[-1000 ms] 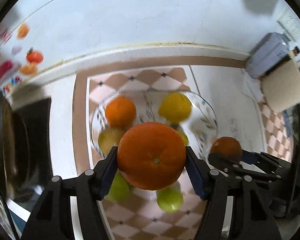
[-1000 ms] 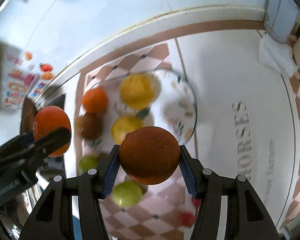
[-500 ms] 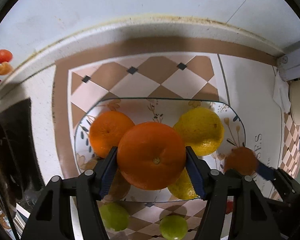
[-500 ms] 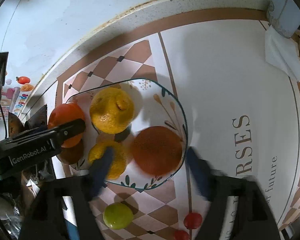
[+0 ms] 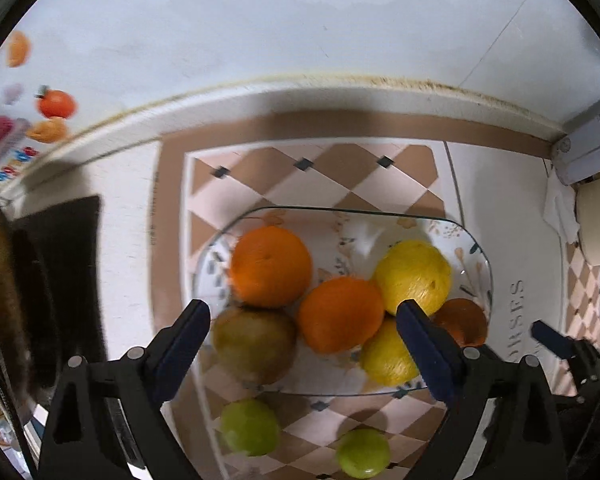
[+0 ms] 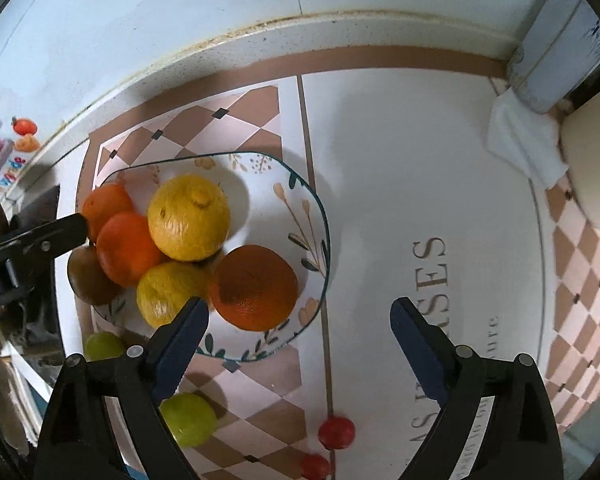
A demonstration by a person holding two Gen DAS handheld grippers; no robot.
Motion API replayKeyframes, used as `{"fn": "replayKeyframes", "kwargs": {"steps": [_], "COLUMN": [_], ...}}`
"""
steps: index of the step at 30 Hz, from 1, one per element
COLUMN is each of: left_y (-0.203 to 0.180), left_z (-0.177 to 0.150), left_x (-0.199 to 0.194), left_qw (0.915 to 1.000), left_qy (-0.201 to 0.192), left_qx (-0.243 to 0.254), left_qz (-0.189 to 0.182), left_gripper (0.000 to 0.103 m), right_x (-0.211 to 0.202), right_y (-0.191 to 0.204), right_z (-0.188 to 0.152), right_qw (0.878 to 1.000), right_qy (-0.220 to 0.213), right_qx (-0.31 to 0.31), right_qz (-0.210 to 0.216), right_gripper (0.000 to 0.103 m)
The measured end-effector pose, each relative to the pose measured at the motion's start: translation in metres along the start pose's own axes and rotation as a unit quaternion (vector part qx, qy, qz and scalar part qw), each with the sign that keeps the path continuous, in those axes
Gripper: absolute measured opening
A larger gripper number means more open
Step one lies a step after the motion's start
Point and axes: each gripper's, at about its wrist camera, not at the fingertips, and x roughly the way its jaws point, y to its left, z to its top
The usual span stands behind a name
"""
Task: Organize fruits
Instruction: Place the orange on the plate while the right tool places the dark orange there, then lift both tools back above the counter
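In the left wrist view, the left gripper (image 5: 302, 320), black with ridged blue pads, has its jaws opening wide, pinching nothing. Below its fingers, at centre frame, a smooth round orange (image 5: 340, 314) rests in the glossy rounded-square glass plate with a painted leaf pattern (image 5: 476, 248), touching a second orange (image 5: 270, 266), a pebbly yellow citrus (image 5: 414, 276) and a dull brownish-green fruit (image 5: 254, 344). Two waxy green limes (image 5: 250, 426) lie on the chequered mat at lower frame.

In the right wrist view, the right gripper (image 6: 298, 322) is likewise opening, empty. A darker, dimpled orange (image 6: 254, 286) sits at the plate's lower right edge. Two small red round fruits (image 6: 336, 432) lie at the bottom.
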Motion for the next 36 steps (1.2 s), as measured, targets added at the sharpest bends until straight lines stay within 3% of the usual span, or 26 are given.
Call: {"fn": "replayKeyframes", "kwargs": {"steps": [10,27,36], "left_y": [0.017,0.032,0.030], "left_z": [-0.058,-0.139,-0.170], "left_x": [-0.028,-0.130,-0.170], "left_qw": [0.9986,0.9888,0.9843], "left_qy": [-0.047,-0.148,-0.176], "left_qx": [-0.004,-0.019,-0.014], "left_qz": [0.024,0.000,-0.015], "left_gripper": [0.095,0.095,0.095], "right_x": [-0.043,-0.153,-0.206], "right_y": [0.022,0.036,0.044], "right_z": [-0.043,-0.117,-0.148], "right_qw": [0.998,0.989,0.982], "right_qy": [-0.041,-0.135,-0.180], "right_qx": [-0.038,-0.052,-0.057], "right_qz": [-0.019,-0.005,0.003], "right_gripper": [0.095,0.095,0.095]}}
